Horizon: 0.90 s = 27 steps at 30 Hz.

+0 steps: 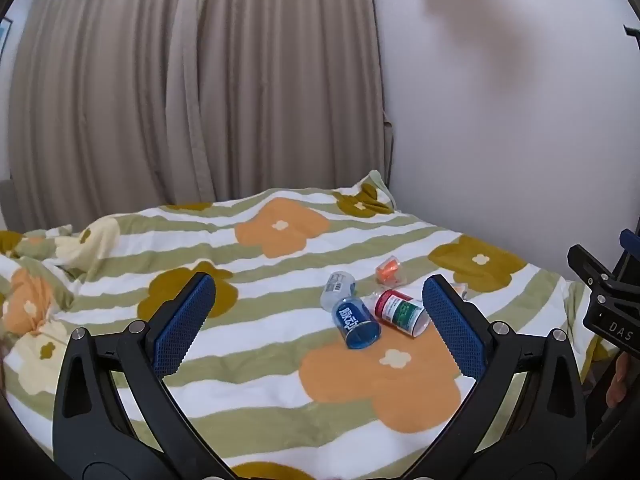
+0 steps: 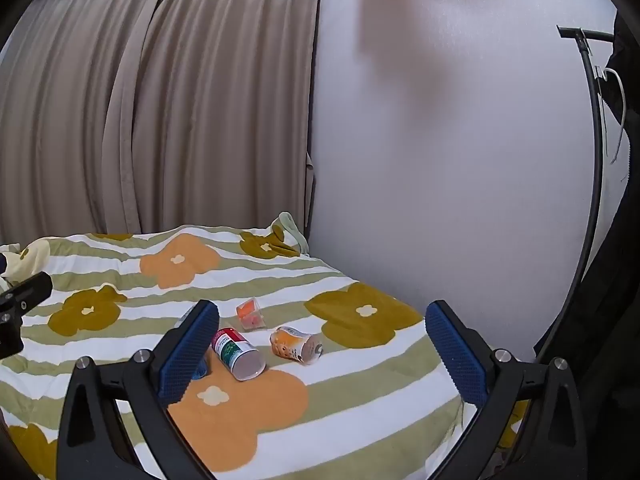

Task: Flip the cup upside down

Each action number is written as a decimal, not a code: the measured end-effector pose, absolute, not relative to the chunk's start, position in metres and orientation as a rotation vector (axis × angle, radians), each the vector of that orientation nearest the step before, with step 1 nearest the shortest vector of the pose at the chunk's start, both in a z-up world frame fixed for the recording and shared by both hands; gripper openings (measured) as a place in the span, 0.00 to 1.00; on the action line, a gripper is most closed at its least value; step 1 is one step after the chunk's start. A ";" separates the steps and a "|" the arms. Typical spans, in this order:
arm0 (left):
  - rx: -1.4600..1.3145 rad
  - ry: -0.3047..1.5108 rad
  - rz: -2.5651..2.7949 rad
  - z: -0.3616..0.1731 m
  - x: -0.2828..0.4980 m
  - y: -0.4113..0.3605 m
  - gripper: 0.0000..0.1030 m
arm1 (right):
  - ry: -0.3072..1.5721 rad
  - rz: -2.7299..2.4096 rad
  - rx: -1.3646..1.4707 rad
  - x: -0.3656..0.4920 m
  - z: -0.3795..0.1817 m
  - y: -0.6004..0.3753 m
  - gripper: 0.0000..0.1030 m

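Both tongs, the left gripper (image 1: 319, 312) and right gripper (image 2: 322, 340), hang spread and empty above the bed (image 1: 248, 380). The cups lie toppled, the blue cup (image 1: 357, 322) nearest. Nothing's begun; next someone must close on one sideways and tip it mouth-down

We read "DAS" in pale letters on the black gripper body (image 1: 614, 330) at the right edge; the cup labels' print stays unreadable.

In the right wrist view, the blue cup (image 2: 199, 368) is mostly hidden behind the hand-held gripper's left finger (image 2: 188, 354).
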<state>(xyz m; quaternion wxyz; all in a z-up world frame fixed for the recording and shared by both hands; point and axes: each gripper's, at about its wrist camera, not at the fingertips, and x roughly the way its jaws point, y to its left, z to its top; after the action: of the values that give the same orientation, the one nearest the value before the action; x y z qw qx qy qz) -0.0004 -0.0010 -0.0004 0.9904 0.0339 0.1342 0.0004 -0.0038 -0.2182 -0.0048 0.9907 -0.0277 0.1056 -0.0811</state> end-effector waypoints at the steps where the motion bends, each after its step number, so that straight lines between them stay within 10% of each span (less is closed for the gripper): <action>1: 0.066 0.268 0.002 -0.001 0.000 -0.002 1.00 | 0.212 -0.164 -0.062 -0.004 -0.005 -0.218 1.00; 27: 0.047 0.253 -0.021 0.006 0.000 -0.006 1.00 | 0.207 -0.170 -0.058 -0.004 0.002 -0.219 1.00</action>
<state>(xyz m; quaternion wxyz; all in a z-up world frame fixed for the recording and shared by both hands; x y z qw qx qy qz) -0.0003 -0.0058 0.0057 0.9917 0.0236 0.1262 -0.0107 -0.0038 -0.2190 0.0024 0.9906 -0.0289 0.1033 -0.0845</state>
